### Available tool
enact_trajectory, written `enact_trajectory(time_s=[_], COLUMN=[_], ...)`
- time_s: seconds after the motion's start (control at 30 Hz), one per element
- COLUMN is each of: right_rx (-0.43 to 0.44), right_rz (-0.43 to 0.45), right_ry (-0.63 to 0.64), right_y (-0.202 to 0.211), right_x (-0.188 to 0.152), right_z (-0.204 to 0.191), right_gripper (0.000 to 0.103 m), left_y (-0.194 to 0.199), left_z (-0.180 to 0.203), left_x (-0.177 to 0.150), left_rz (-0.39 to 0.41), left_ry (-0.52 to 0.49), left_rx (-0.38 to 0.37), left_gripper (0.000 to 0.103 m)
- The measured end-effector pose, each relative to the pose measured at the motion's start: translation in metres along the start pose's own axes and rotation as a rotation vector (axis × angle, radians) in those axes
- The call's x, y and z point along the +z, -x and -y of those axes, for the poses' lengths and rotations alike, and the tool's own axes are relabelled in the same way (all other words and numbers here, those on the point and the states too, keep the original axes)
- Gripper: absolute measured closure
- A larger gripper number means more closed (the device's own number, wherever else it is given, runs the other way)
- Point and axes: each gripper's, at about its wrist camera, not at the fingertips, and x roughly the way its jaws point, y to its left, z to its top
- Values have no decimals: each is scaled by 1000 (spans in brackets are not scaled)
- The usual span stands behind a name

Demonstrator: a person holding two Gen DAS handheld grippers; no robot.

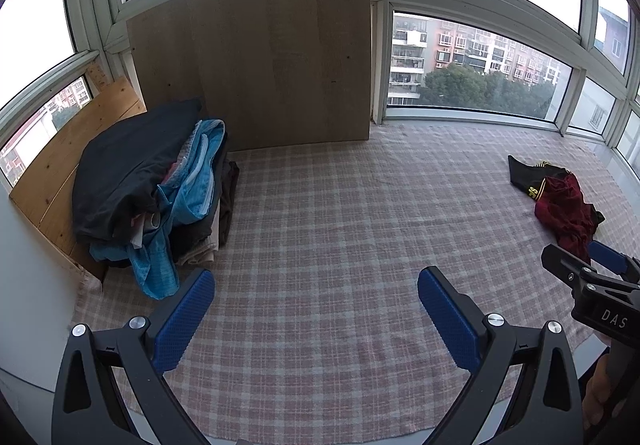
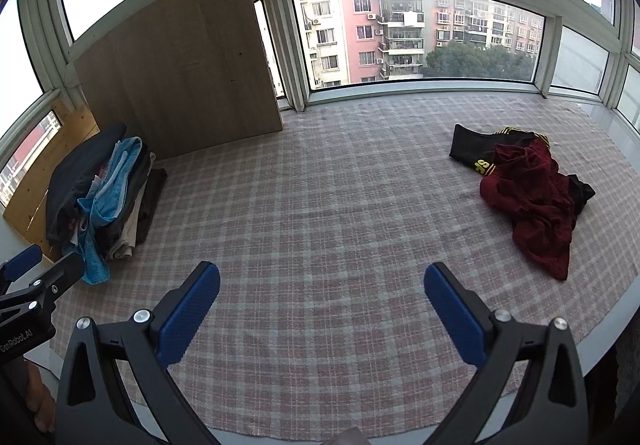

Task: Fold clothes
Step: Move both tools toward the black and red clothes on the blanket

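A crumpled dark red garment (image 2: 532, 205) lies on the checked cloth at the right, on top of a black garment with yellow lettering (image 2: 472, 149); both also show in the left wrist view (image 1: 564, 205). A stack of folded clothes (image 1: 152, 189) with a black piece on top and a light blue piece hanging down its front stands at the left, also in the right wrist view (image 2: 100, 197). My left gripper (image 1: 316, 309) is open and empty above the cloth. My right gripper (image 2: 320, 305) is open and empty, near the front edge.
A pink and grey checked cloth (image 1: 340, 229) covers the work surface. A brown board (image 1: 260, 57) leans against the windows at the back, with a lighter wooden board (image 1: 60, 169) behind the stack. Windows surround the surface on three sides.
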Motion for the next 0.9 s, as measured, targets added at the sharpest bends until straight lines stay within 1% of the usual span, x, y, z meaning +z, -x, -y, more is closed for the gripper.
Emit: enact_trajectory(time_s=[0.57, 0.9], right_rx=[-48, -90], right_rz=[-5, -5], right_ry=[-47, -87], right_y=[-1, 4], right_x=[-1, -7], right_z=[18, 35], right_gripper=[0, 0], left_y=[-7, -12], left_z=[15, 33], left_x=[6, 9], left_rz=[-1, -6], left_ry=[-57, -101], left_rx=[-43, -79], left_gripper=[1, 1])
